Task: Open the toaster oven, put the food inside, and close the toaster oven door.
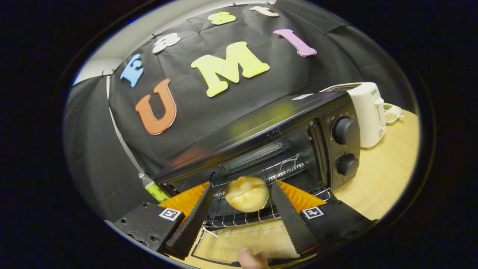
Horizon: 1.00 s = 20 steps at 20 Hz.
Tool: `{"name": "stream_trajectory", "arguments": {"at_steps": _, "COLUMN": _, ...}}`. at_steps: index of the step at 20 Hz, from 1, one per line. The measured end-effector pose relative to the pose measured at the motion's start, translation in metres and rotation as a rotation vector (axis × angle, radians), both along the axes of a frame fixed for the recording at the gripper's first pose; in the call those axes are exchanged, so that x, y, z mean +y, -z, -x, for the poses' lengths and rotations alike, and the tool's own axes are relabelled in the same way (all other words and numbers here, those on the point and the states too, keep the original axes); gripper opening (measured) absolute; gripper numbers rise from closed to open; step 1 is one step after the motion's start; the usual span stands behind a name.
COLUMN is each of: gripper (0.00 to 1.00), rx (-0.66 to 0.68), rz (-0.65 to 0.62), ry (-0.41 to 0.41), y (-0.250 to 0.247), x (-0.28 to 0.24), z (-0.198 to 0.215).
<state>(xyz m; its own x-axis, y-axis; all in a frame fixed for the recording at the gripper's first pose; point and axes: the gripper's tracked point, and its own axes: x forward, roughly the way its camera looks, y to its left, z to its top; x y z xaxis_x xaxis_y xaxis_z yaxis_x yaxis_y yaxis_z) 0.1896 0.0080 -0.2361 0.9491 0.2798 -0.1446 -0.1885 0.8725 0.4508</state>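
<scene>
The black toaster oven (269, 123) stands open, its glass door (239, 239) folded down flat toward me under my fingers. A round, pale golden bun (246, 194) rests on the front of the wire rack (261, 164) inside the oven mouth. My gripper (242, 185) is open, with one black serrated finger on each side of the bun. A narrow gap shows on both sides, so neither finger presses on it. Two black knobs (345, 130) sit on the oven's right-hand panel.
A white pop-up toaster (368, 112) stands just right of the oven on the wooden table (384, 175), with a small white dish (392, 114) behind it. A bottle with a green label (153, 186) is behind the oven's left corner. A person's fingertip (249, 258) shows near the door's front edge.
</scene>
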Motion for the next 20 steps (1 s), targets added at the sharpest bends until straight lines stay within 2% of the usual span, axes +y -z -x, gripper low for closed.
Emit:
{"name": "stream_trajectory", "arguments": {"at_steps": 4, "gripper": 1.00, "rx": 0.006, "rz": 0.068, "ry": -0.009, "y": -0.007, "x": 0.000, "z": 0.029}}
{"name": "stream_trajectory", "arguments": {"at_steps": 7, "gripper": 1.00, "rx": 0.054, "rz": 0.214, "ry": 0.074, "y": -0.009, "x": -0.024, "z": 0.048}}
{"name": "stream_trajectory", "arguments": {"at_steps": 12, "gripper": 1.00, "rx": 0.077, "rz": 0.365, "ry": 0.074, "y": 0.007, "x": -0.034, "z": 0.081}}
{"name": "stream_trajectory", "arguments": {"at_steps": 16, "gripper": 1.00, "rx": 0.157, "rz": 0.449, "ry": 0.046, "y": 0.040, "x": -0.030, "z": 0.113}}
{"name": "stream_trajectory", "arguments": {"at_steps": 20, "gripper": 1.00, "rx": 0.259, "rz": 0.470, "ry": -0.007, "y": 0.070, "x": -0.018, "z": 0.133}}
